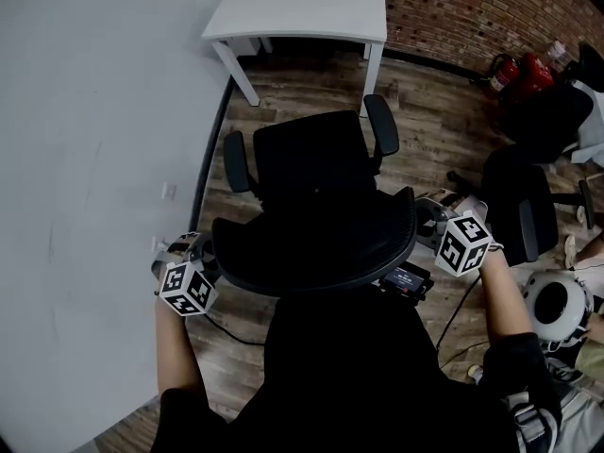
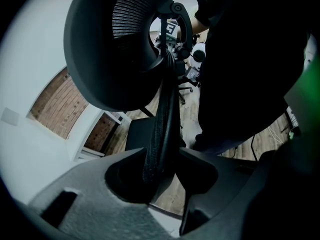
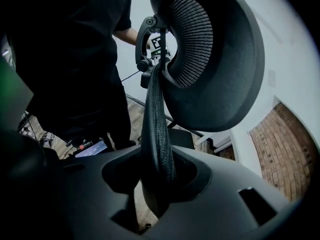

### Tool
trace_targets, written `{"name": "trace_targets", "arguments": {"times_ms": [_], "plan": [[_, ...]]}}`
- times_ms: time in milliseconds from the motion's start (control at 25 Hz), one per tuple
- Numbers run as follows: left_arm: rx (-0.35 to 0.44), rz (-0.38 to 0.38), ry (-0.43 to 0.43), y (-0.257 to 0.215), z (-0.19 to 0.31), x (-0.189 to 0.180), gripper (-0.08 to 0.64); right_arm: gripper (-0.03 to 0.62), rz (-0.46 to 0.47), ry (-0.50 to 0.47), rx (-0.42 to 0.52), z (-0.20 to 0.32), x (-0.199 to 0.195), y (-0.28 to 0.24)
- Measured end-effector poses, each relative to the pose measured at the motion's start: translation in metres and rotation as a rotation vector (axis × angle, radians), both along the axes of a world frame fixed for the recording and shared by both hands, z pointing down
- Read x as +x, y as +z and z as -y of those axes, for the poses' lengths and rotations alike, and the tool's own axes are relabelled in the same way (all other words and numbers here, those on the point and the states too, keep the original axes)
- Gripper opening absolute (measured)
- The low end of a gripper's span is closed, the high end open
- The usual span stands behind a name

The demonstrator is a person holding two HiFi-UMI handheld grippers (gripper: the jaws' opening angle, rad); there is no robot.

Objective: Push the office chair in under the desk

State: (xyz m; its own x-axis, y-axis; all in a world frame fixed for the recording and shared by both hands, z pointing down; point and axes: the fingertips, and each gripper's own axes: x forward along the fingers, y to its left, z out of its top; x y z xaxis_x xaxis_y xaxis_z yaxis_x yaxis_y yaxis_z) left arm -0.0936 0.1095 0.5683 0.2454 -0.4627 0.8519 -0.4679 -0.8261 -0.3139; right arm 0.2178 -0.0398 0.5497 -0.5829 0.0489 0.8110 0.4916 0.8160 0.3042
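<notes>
The black office chair (image 1: 312, 161) stands on the wood floor facing the white desk (image 1: 302, 9), a short way back from it. Its curved backrest (image 1: 311, 245) is just in front of me. My left gripper (image 1: 202, 256) is shut on the backrest's left edge (image 2: 161, 129), which runs between the jaws in the left gripper view. My right gripper (image 1: 430, 231) is shut on the right edge (image 3: 154, 134), which is pinched between its jaws in the right gripper view. The mesh headrest (image 2: 117, 44) rises above both grips.
A white wall (image 1: 85, 159) runs along the left, close to the chair's left armrest (image 1: 236, 161). A brick wall (image 1: 481, 8) is behind the desk. Other black chairs (image 1: 533, 173) and red fire extinguishers (image 1: 514, 72) stand at the right. A cable (image 1: 453, 319) trails on the floor.
</notes>
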Motion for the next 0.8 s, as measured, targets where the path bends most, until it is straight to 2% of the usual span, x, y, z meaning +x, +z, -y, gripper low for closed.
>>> {"name": "trace_targets", "arguments": {"times_ms": [280, 480, 800], "plan": [[-0.012, -0.010, 0.031, 0.005, 0.016, -0.026, 0.160, 0.129, -0.007, 0.013, -0.021, 0.009, -0.025, 0.003], [-0.008, -0.046, 0.067, 0.006, 0.035, -0.039, 0.158, 0.130, -0.023, 0.048, 0.000, 0.027, -0.039, 0.006], [0.023, -0.050, 0.091, 0.003, 0.074, -0.059, 0.155, 0.130, -0.046, 0.090, 0.026, 0.062, -0.058, 0.007]]}}
